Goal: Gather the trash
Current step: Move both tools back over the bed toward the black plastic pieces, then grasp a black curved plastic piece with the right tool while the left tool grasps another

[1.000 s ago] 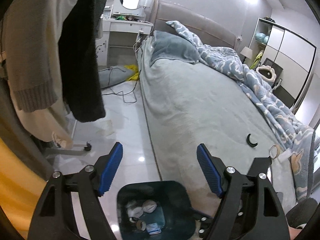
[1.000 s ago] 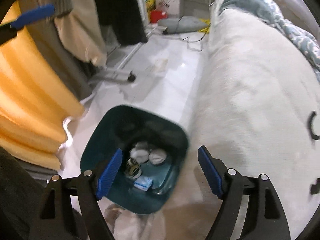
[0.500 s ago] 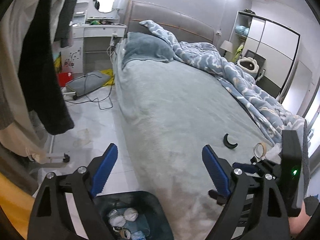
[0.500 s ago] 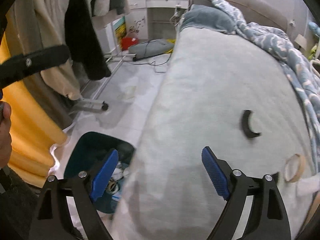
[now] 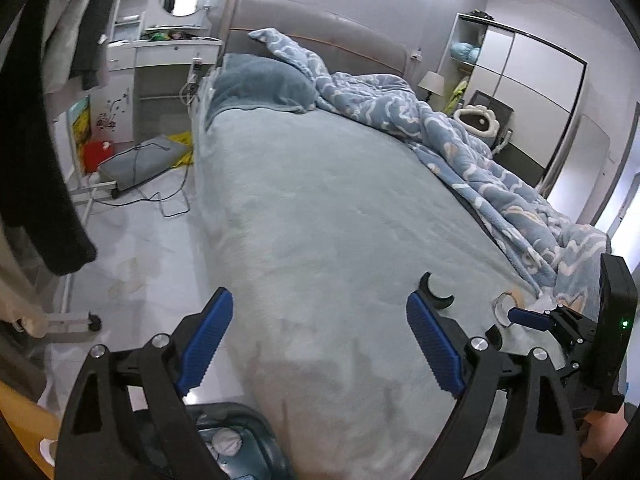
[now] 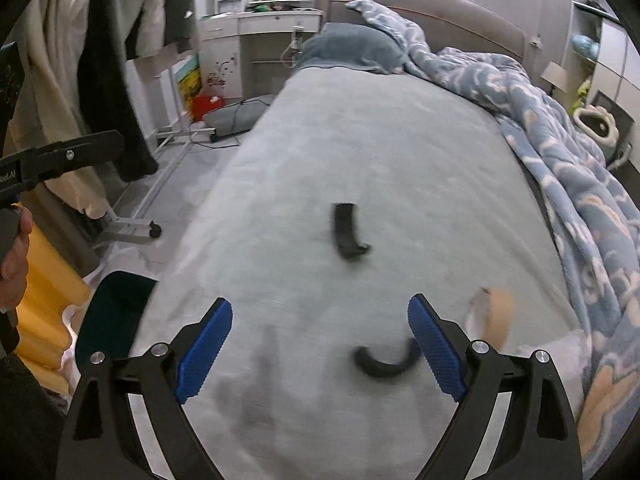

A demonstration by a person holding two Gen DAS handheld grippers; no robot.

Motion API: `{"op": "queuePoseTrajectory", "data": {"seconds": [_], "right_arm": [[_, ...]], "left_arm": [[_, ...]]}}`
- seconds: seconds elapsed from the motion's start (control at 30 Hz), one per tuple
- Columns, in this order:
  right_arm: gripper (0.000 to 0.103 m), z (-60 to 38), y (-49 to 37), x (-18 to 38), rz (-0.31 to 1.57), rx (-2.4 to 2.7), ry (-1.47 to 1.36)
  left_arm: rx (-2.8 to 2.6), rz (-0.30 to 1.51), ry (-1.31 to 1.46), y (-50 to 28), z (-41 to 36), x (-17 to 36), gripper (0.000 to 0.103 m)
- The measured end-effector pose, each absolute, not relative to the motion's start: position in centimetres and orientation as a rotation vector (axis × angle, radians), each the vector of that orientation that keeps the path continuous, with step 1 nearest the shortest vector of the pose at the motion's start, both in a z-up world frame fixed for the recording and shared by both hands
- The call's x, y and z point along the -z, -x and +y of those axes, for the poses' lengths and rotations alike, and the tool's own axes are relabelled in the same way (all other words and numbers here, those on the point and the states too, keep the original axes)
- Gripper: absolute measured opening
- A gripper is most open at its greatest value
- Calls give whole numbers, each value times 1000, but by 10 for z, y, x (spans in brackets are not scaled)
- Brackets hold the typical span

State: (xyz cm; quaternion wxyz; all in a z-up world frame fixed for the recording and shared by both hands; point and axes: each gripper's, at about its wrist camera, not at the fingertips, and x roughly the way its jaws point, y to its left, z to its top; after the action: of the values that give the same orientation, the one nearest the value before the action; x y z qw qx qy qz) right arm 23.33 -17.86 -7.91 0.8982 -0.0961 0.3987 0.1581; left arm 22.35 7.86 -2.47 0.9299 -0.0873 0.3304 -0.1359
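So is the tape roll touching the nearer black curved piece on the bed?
Apart. The right wrist view shows bare bedsheet between the tape roll and the nearer black curved piece, though the frame is motion-blurred.

The bed (image 6: 360,160) was pale grey-blue, its quilt (image 6: 560,152) blue with white clouds; curved scraps (image 6: 347,230) looked black, the bin (image 6: 114,320) dark teal.
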Motion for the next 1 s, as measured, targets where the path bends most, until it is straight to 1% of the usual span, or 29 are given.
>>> {"op": "queuePoseTrajectory", "data": {"seconds": [0.43, 0.5, 0.63, 0.77, 0.93, 1.0], "right_arm": [[90, -228, -239, 105, 861, -360, 105], [83, -232, -239, 106, 856, -375, 88], [78, -231, -244, 109, 843, -412, 89], [68, -233, -251, 115, 856, -407, 96], [64, -238, -255, 120, 874, -429, 67], [60, -238, -255, 120, 877, -429, 67]], "left_arm": [[403, 722, 120, -263, 13, 50, 90], [419, 729, 101, -268, 4, 55, 90], [449, 750, 88, -277, -10, 66, 90], [471, 768, 57, -285, -22, 75, 90], [504, 773, 34, -291, -36, 81, 90], [524, 770, 15, -292, -42, 83, 90]]}}
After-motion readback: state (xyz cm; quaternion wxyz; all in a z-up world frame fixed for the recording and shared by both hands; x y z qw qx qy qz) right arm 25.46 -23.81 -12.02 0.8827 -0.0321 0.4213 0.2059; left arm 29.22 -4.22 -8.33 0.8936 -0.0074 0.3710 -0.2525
